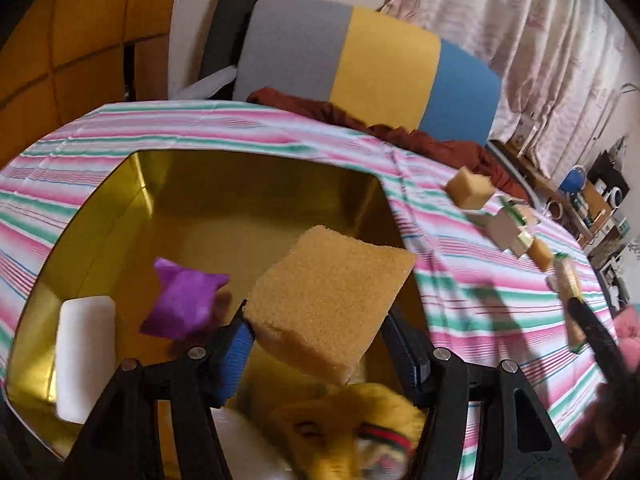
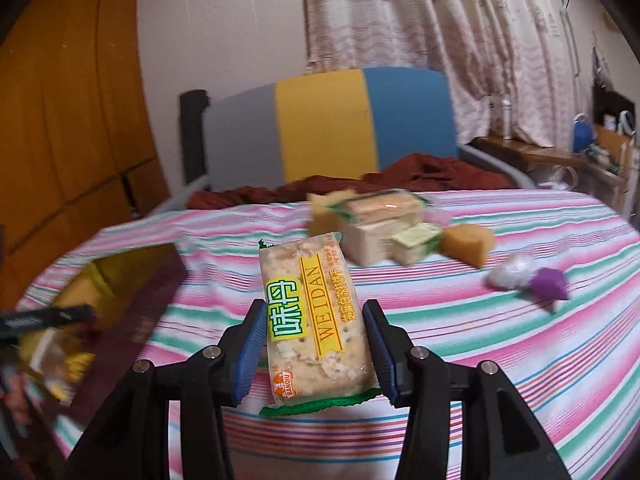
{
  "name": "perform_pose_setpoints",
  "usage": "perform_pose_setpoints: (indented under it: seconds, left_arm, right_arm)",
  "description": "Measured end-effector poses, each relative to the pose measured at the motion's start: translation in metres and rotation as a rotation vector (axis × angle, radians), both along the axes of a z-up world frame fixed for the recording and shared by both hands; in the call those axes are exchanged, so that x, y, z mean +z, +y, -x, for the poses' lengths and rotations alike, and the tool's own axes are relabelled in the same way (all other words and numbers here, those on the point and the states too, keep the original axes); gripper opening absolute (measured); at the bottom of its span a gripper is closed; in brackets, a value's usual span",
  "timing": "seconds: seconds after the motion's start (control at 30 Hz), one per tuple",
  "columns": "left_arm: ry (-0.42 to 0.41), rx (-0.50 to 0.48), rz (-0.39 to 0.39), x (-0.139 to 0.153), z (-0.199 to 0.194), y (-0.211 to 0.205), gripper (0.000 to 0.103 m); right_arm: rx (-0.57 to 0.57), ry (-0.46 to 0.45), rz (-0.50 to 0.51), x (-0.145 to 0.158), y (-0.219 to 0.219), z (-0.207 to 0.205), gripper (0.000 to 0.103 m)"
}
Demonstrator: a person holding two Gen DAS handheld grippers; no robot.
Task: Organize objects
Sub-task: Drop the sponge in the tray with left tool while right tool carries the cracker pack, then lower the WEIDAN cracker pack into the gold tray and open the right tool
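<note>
We see left gripper (image 1: 316, 344) grasping sponge (image 1: 332, 296) over gold box (image 1: 168, 184); right gripper (image 2: 316, 348) clenches cracker packet (image 2: 312, 320) only in right view.

Large tan porous sponge block (image 1: 332, 300), tilted, raised over the gold-lined open box (image 1: 192, 200). Inside the box: purple crinkled pouch (image 1: 182, 304) toward its left, white rectangular bar (image 1: 84, 354) against its left wall, yellow furry toy (image 1: 352, 428) at its near edge. Clear-wrapped cracker packet with green-yellow label (image 2: 316, 328) upright-tilted, lifted, right of the box. Farther right of the box on the striped cloth: small tan sponge cubes (image 2: 466, 244), more cracker packets (image 2: 380, 204) stacked on a cream block (image 2: 364, 244), blurred, possibly a carton; white-and-purple wrapped bits (image 2: 528, 276).
</note>
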State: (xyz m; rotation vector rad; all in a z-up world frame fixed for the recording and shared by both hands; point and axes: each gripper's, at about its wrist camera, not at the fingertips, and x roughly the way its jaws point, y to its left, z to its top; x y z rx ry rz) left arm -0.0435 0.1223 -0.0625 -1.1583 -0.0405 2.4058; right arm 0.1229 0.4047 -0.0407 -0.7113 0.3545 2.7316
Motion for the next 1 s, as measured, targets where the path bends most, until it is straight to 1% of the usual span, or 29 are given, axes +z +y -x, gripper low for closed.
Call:
perform_pose_setpoints:
  seconds: [0.17,0.23,0.27,0.33,0.37,0.4,0.43,0.47,0.53,0.6,0.7,0.73,0.83,0.9,1.0]
  left_arm:
    - [-0.059,0.036,0.006,-0.011,0.013,-0.012,0.063]
    - [-0.058,0.047,0.034,-0.013,0.015,-0.015,0.064]
    - [-0.059,0.050,0.040,-0.013,0.016,-0.017,0.066]
    - [-0.070,0.063,0.042,-0.014,0.018,-0.020,0.074]
    - [-0.077,0.075,0.034,-0.013,0.019,-0.022,0.085]
    - [-0.080,0.088,0.018,-0.012,0.019,-0.025,0.092]
    - [-0.077,0.096,-0.004,-0.009,0.017,-0.029,0.094]
    - [-0.071,0.098,-0.019,-0.006,0.016,-0.032,0.095]
    - [-0.058,0.099,-0.023,0.000,0.015,-0.037,0.096]
    - [-0.035,0.124,-0.029,0.009,0.014,-0.046,0.097]
    - [0.012,0.198,-0.055,0.023,0.011,-0.068,0.102]
    - [0.038,0.241,-0.059,0.028,0.010,-0.078,0.103]
    - [0.081,0.309,-0.065,0.036,0.007,-0.096,0.103]
    - [0.093,0.360,-0.065,0.040,0.008,-0.105,0.103]
    - [0.080,0.404,-0.102,0.041,0.009,-0.119,0.103]
  right_arm:
    - [0.102,0.028,0.044,0.016,-0.035,0.008,0.049]
    - [0.148,0.031,0.057,0.022,-0.049,0.012,0.049]
    - [0.163,0.031,0.063,0.023,-0.054,0.014,0.049]
    - [0.209,0.031,0.082,0.028,-0.068,0.019,0.049]
    - [0.228,0.031,0.088,0.030,-0.074,0.021,0.049]
    - [0.242,0.031,0.090,0.031,-0.078,0.023,0.049]
    - [0.259,0.030,0.093,0.032,-0.084,0.025,0.049]
    - [0.276,0.027,0.097,0.033,-0.091,0.027,0.049]
    - [0.307,0.021,0.110,0.035,-0.101,0.029,0.049]
    - [0.325,0.010,0.121,0.035,-0.107,0.032,0.049]
    - [0.353,-0.023,0.134,0.032,-0.117,0.040,0.049]
    - [0.362,-0.032,0.135,0.032,-0.121,0.044,0.049]
    - [0.376,-0.073,0.126,0.028,-0.131,0.056,0.049]
    - [0.374,-0.102,0.146,0.025,-0.136,0.067,0.049]
    - [0.374,-0.123,0.181,0.022,-0.142,0.084,0.049]
